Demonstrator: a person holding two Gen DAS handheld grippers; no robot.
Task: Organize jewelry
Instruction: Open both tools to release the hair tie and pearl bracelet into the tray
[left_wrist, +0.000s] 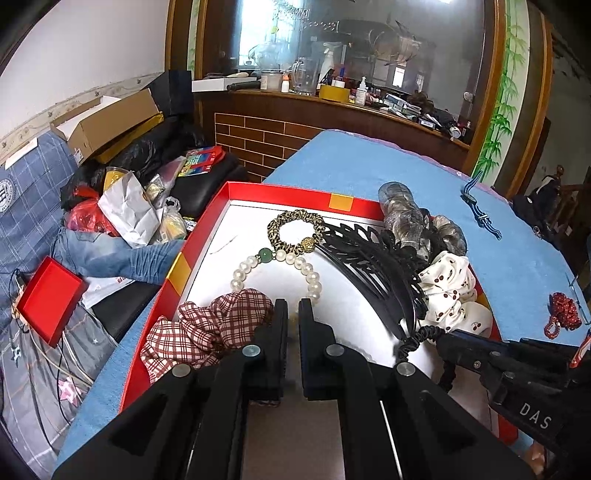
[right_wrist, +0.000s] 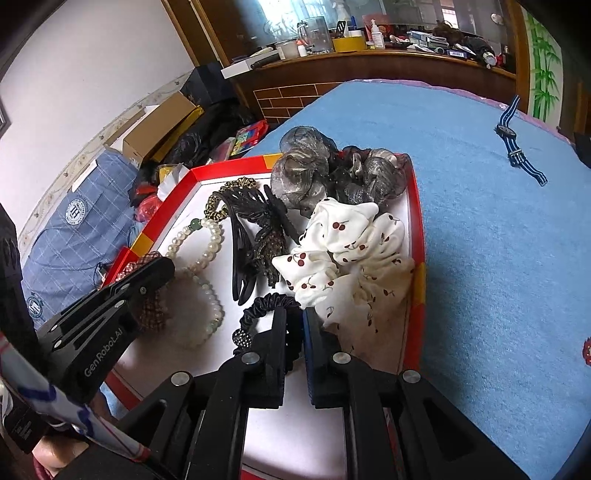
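Observation:
A red tray (left_wrist: 207, 225) with a white floor holds the jewelry on a blue cloth. Inside it lie a pearl bracelet (left_wrist: 310, 273), a leopard-print scrunchie (left_wrist: 291, 219), a black hair comb (left_wrist: 373, 273), a red plaid scrunchie (left_wrist: 207, 325), a cherry-print scrunchie (right_wrist: 354, 236) and a grey gauze scrunchie (right_wrist: 306, 166). My left gripper (left_wrist: 293, 306) is shut and holds nothing, low over the tray's near side beside the plaid scrunchie. My right gripper (right_wrist: 295, 314) is shut on a black coiled hair tie (right_wrist: 266, 302), just in front of the cherry scrunchie.
A watch with a blue striped strap (right_wrist: 517, 147) lies on the blue cloth (right_wrist: 498, 258) far right of the tray. A red beaded piece (left_wrist: 561, 314) rests near the cloth's right edge. Left of the table sit piled bags, boxes and a red lid (left_wrist: 48, 299).

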